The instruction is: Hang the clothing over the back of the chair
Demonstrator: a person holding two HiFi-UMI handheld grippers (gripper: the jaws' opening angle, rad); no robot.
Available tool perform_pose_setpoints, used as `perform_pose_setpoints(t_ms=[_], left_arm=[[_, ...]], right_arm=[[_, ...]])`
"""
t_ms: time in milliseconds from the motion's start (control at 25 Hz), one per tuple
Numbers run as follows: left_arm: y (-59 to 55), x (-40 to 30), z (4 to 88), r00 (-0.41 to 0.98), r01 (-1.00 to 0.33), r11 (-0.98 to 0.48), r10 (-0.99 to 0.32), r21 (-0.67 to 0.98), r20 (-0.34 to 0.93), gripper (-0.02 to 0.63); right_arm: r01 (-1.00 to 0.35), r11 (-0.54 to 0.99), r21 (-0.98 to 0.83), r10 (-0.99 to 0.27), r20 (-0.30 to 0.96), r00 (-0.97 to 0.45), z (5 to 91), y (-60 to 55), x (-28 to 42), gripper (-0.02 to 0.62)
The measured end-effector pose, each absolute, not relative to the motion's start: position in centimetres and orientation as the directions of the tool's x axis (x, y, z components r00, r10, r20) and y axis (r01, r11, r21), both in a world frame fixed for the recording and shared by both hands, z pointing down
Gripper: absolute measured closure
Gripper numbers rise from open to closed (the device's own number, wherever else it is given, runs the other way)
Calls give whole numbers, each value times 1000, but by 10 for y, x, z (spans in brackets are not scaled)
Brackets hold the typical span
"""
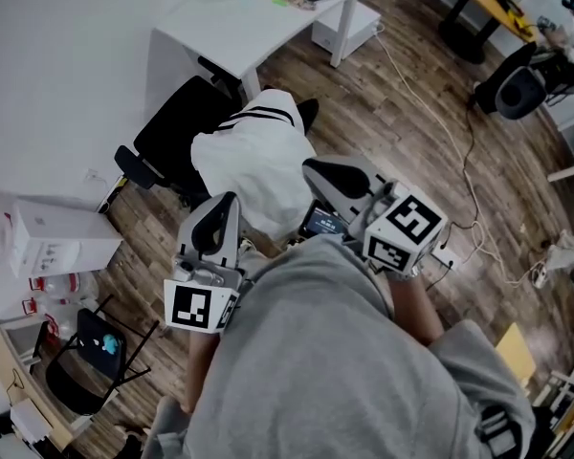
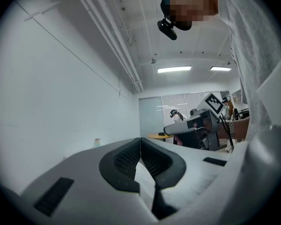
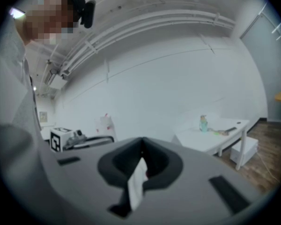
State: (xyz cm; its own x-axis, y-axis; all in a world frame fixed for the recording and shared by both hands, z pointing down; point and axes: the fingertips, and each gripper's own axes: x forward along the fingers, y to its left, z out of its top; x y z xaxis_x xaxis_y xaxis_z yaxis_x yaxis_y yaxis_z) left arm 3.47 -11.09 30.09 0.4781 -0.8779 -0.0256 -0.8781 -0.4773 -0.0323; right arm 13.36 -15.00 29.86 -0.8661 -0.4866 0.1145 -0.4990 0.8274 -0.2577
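White striped clothing (image 1: 253, 161) hangs between both grippers above the black chair (image 1: 172, 127).
Head view: left gripper (image 1: 228, 201) and right gripper (image 1: 311, 168) each take an edge, likely to spread it for draping. Left gripper view: jaws together on white cloth. Right gripper view: jaws clamped on a white strip, worktop (image 3: 196, 139) beyond.

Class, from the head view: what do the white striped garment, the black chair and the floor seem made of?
The garment looks like soft matte cloth: it folds and drapes. The chair is likely black fabric or mesh, dull-surfaced. The floor is wood or wood-look planks; grain and seams show.
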Motion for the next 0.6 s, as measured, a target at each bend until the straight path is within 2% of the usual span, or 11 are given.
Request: perform_pose_setpoints(t_ms=[280,600], left_arm=[[-105,33,301,468,-884,-467,-883,-33,-31,571],[-104,25,303,446,-895,-446,-895,-5,-18,571]], right_arm=[[-454,860,-232,-458,38,-888,292,-133,132,561],[-438,873,-216,-439,47,-897,293,-131,128,561]])
